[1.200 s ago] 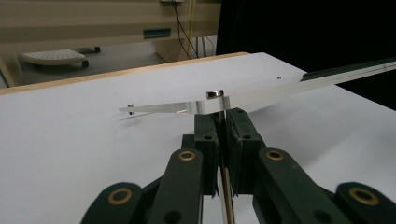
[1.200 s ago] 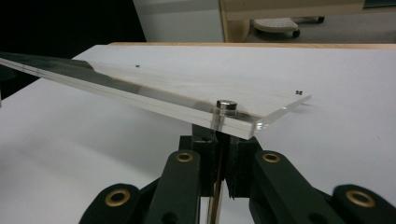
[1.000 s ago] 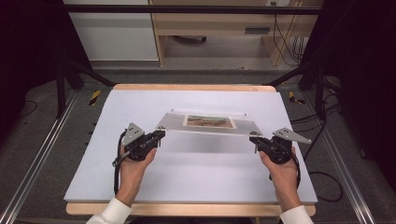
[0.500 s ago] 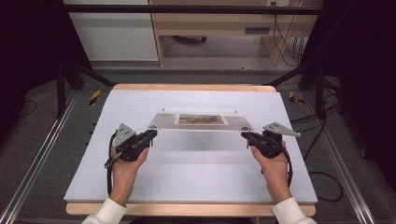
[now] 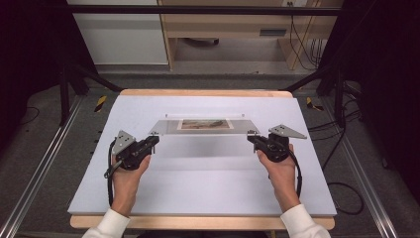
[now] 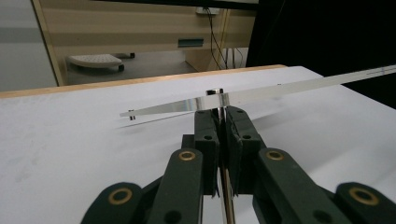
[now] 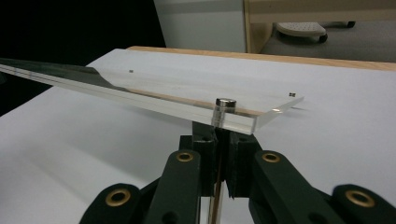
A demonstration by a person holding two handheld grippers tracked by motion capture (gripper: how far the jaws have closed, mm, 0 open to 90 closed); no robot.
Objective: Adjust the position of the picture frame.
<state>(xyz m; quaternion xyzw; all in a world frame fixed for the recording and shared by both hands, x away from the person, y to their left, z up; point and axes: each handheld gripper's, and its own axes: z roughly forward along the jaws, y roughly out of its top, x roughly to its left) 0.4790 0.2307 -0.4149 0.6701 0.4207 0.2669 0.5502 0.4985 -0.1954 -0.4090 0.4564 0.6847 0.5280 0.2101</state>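
A clear acrylic frame (image 5: 168, 127) with a small picture (image 5: 204, 124) sandwiched in it hangs level a little above the white tabletop (image 5: 208, 188) and casts a faint shadow there. My left gripper (image 5: 154, 139) is shut on its near left corner, and my right gripper (image 5: 251, 138) is shut on its near right corner. In the left gripper view the jaws (image 6: 222, 114) clamp the thin frame edge (image 6: 280, 91) just under a small metal stud (image 6: 215, 92). In the right gripper view the jaws (image 7: 223, 128) pinch the frame corner (image 7: 163, 95) below a round stud (image 7: 225, 102).
The white surface lies on a wooden table whose edge (image 5: 203, 92) runs along the far side. Behind it stand a white cabinet (image 5: 119, 34) and a wooden desk (image 5: 233, 25). Metal rails (image 5: 39, 168) and cables (image 5: 346, 193) flank the table on the floor.
Both hands have carried the frame to the left and slightly farther from the person. The grip on both corners is unchanged.
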